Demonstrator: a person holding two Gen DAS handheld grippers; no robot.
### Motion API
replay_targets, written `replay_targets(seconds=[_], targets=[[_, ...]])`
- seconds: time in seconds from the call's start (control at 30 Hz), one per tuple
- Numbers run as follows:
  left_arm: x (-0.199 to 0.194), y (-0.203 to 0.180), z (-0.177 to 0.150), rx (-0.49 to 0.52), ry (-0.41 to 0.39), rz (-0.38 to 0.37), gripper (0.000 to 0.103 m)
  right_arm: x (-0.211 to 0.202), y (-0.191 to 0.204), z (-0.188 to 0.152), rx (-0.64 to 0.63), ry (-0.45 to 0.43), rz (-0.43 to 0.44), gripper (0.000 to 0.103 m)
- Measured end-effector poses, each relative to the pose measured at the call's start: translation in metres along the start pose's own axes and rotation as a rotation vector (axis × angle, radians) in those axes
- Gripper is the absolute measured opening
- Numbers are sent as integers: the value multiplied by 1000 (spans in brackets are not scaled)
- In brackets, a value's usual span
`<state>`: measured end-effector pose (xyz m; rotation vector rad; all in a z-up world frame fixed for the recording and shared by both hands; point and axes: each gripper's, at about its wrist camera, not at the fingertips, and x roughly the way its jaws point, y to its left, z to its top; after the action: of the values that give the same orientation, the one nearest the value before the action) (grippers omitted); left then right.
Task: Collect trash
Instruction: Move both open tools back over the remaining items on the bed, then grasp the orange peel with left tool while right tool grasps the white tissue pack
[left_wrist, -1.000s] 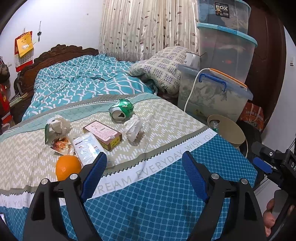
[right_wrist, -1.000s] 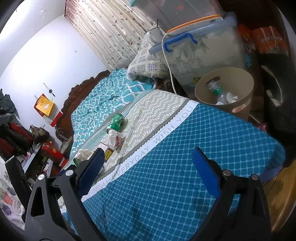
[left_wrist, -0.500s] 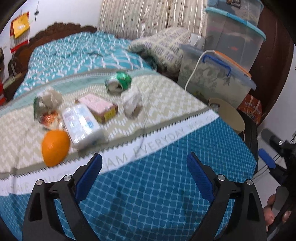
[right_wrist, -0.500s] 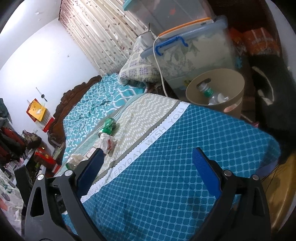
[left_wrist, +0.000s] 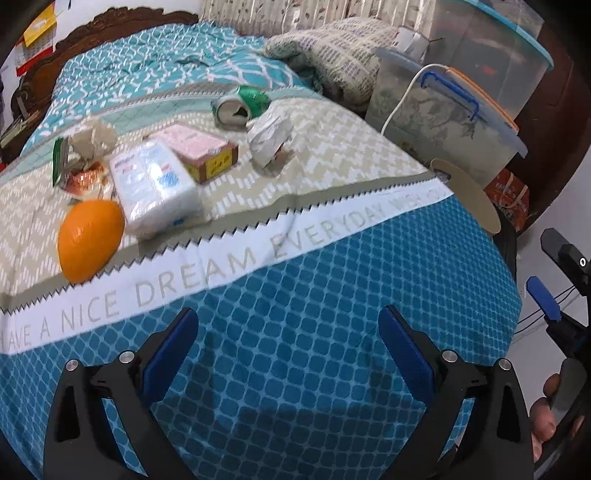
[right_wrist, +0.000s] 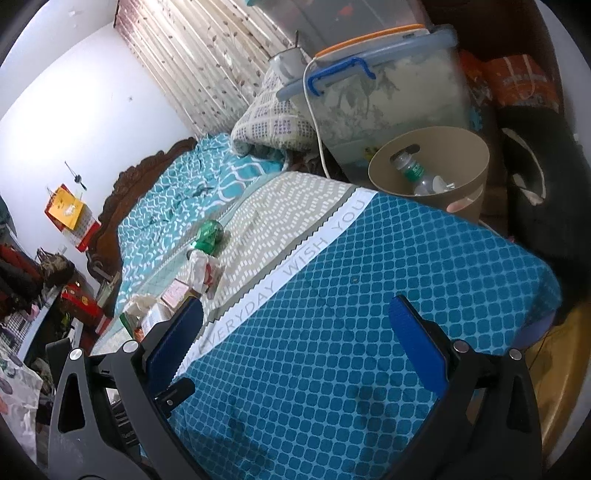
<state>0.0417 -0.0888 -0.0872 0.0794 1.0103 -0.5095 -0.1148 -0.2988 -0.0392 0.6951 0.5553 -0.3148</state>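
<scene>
Trash: crushed green can (left_wrist: 242, 105), crumpled paper (left_wrist: 269, 134); both tools (left_wrist: 288, 343) (right_wrist: 295, 332) gape empty.

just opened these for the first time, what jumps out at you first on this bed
The bright orange stands out at the left of the beige patterned band of the bedspread, beside a white tissue pack and a pink box. Behind them lie a crushed green can and a crumpled paper wad. Off the bed's far corner stands a tan bin with a plastic bottle inside; both tools hover open and empty over the blue quilt.
</scene>
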Motion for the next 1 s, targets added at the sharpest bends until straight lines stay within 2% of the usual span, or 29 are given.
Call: replay_targets(seconds=[0.23,0.33,0.77,0.93,1.0], targets=[[11,17,-7,-69,60,-10,94,10,8,-8,-26,44,2,99],[10,20,-9,-78,49,-8,94,14,12,-10,-30,58,5,99],[12,7,-15,20,61,49,94,22,17,-15,-26,98,27,99],[8,18,-11,-32,65,12,94,23,20,-18,-37,106,36,99],[3,24,-9,-59,47,32,94,23,20,-18,-39,108,39,99]])
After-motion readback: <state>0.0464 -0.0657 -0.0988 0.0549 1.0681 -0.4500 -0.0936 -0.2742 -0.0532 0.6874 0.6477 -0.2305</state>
